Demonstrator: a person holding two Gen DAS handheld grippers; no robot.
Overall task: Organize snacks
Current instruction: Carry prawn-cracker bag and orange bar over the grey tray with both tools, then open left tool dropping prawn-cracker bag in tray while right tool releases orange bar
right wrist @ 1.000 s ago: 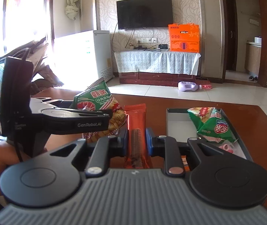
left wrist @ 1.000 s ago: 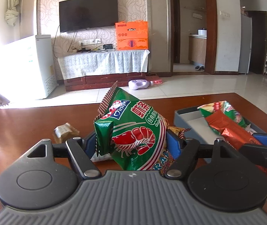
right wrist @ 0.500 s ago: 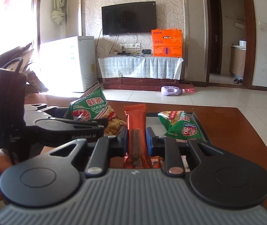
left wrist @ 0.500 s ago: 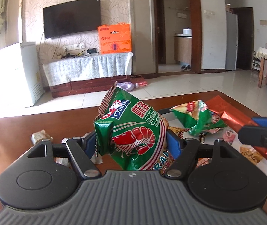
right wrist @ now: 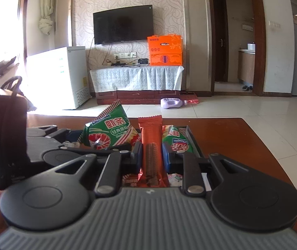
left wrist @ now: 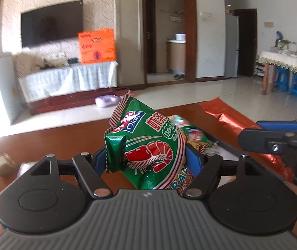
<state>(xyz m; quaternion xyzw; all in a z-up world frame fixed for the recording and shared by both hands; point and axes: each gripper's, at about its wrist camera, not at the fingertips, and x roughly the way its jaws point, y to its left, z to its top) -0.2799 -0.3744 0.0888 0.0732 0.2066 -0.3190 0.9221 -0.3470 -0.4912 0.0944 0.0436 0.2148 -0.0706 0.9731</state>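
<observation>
My left gripper point(left wrist: 146, 158) is shut on a green shrimp-chip bag point(left wrist: 148, 145) and holds it above the brown table, just left of the grey tray point(left wrist: 221, 148). The same bag point(right wrist: 109, 133) and the left gripper point(right wrist: 98, 145) show at the left of the right wrist view. My right gripper point(right wrist: 152, 156) is shut on an orange-red biscuit packet point(right wrist: 151, 143) over the tray point(right wrist: 194, 143). That packet point(left wrist: 231, 120) and the right gripper point(left wrist: 277, 143) show at the right of the left wrist view. Another green snack bag point(right wrist: 177, 139) lies in the tray.
Small wrapped snacks point(left wrist: 4, 162) lie on the table point(left wrist: 54, 137) at the left. More packets point(right wrist: 131, 180) lie in the tray under my right gripper. The table's far edge point(right wrist: 211, 119) lies just beyond the tray, with tiled floor behind.
Both grippers have swung right with their snacks. The left gripper with the green bag has come up close beside the tray and the right gripper.
</observation>
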